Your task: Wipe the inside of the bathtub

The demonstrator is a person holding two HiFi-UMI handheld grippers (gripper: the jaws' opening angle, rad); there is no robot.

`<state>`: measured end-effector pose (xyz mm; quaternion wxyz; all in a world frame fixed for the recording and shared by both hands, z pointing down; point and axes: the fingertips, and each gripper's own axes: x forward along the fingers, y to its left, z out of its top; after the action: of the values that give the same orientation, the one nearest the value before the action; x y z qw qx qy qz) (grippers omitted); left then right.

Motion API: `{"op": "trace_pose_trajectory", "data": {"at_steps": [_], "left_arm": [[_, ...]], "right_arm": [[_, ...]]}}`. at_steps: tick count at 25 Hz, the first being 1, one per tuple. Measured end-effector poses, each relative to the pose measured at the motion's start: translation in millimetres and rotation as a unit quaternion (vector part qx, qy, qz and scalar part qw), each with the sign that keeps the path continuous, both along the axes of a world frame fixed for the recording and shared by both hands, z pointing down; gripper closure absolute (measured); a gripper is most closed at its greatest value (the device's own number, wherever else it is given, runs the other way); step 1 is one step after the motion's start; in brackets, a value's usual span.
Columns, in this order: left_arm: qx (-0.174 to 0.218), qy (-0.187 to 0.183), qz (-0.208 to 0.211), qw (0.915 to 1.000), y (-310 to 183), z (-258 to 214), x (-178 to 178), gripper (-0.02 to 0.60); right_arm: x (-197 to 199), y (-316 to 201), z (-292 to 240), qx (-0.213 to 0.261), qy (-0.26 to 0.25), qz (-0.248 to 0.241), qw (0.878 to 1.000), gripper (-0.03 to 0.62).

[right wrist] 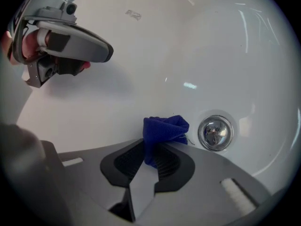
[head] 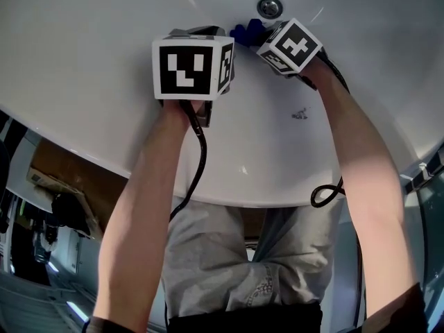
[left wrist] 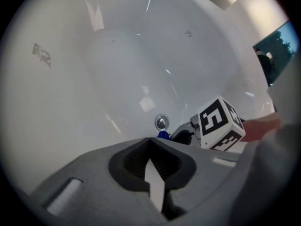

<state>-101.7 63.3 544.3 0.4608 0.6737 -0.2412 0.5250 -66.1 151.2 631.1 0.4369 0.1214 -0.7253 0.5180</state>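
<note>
The right gripper (right wrist: 151,147) has its fingers (right wrist: 127,161) clamped on a blue cloth (right wrist: 164,128). The cloth sticks out past the tips in a bunched fold, down in the white bathtub (head: 83,82) just beside the chrome drain (right wrist: 215,132). I cannot tell whether the cloth presses on the tub surface or hangs just off it.

The left gripper (left wrist: 150,141) has its fingers brought together with nothing between them. It hovers over the tub wall beside the right one, the two close but apart.

From the head view, the marker cubes (head: 192,66) block both sets of fingers. Only a small blue corner of the cloth peeks out between the cubes, below the drain. From the left gripper view the cloth is just a speck past the finger tips, with most of it hidden behind that gripper's own body.

A few faint grey smudges (head: 300,114) mark the tub's inside; what they are is hard to make out. The tub's far end is cut off at the frame edge. Black cables (head: 199,165) trail back along the person's forearms.
</note>
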Motion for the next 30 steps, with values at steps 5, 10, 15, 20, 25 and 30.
{"op": "trace_pose_trajectory", "data": {"at_steps": [5,10,15,20,25,30], "left_arm": [[0.001,0.001,-0.004,1.0,-2.6,-2.2,-2.1,0.58],[0.0,0.002,-0.009,1.0,-1.3,-4.2,-0.8,0.58],[0.003,0.005,-0.01,0.9999,-1.5,-9.3,1.3,0.58],[0.007,0.005,-0.011,0.9999,0.1,-17.0,2.6,0.58],[0.009,0.0,-0.014,0.9999,1.3,-26.2,16.2,0.58],[0.016,-0.004,-0.017,0.9997,8.5,-34.1,11.2,0.58]], "right_arm": [[-4.3,18.4,0.4,-0.02,0.0,-0.041,0.999,0.533],[-9.3,41.2,-7.0,-0.033,-0.008,-0.078,0.996,0.536],[-14.9,55.9,-19.9,-0.05,-0.022,-0.075,0.996,0.551],[-16.9,65.3,-41.4,-0.067,-0.054,-0.058,0.995,0.571],[-0.4,66.7,-65.6,-0.085,-0.09,-0.045,0.991,0.572],[-5.1,79.6,-90.7,-0.084,-0.121,-0.076,0.986,0.572]]}}
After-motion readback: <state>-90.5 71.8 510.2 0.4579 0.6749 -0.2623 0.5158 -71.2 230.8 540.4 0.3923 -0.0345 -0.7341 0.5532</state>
